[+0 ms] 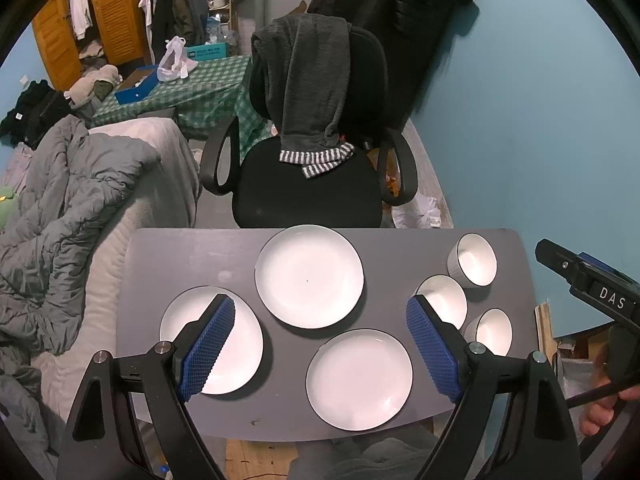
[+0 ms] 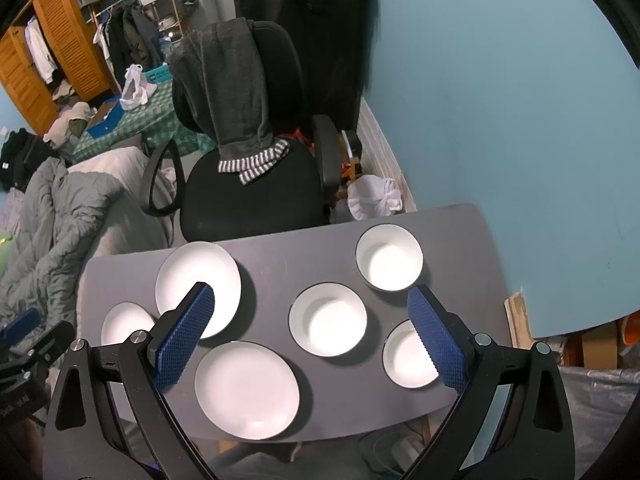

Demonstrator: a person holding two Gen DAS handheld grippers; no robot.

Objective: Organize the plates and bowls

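Both tools held high over the near edge of the grey worktop point(image 1: 188, 256), nothing gripped. Left gripper point(image 1: 320, 344) spread wide, blue pads point(image 1: 208, 350) well apart and empty; right gripper point(image 2: 312, 340) likewise wide and empty, hovering over the bowl side. Nothing stacked yet, so probably the very start: choosing a first piece.

Best handled by taking the middle bowl point(image 2: 328, 319) as the anchor and judging everything from it. For a plate, better to come in low from the near edge, slip one pad under the rim and one over, and pinch at the lip only; flat glazed ware likely to slide, so lift level and slowly. For a bowl, pinch one wall, one pad inside and one outside, then lower straight into the next bowl. Plates onto plates, bowls into bowls, with one tool steadying the pile if needed.

Nearest, left of the middle bowl and toward the near edge: the near plate point(image 2: 247, 390). Right of the middle bowl, also near: the near bowl point(image 2: 408, 354), partly hidden behind a pad. Far left: the left plate point(image 1: 212, 340), under the left tool. Beyond it, left of the middle bowl and farther back: the far plate point(image 1: 309, 276). Behind and right of the middle bowl: the far bowl point(image 2: 389, 258), close to the back edge.

All six white, glossy, thin dark rims, apparently empty, each apart from the others. Beyond the worktop, a black office chair point(image 1: 308, 188).
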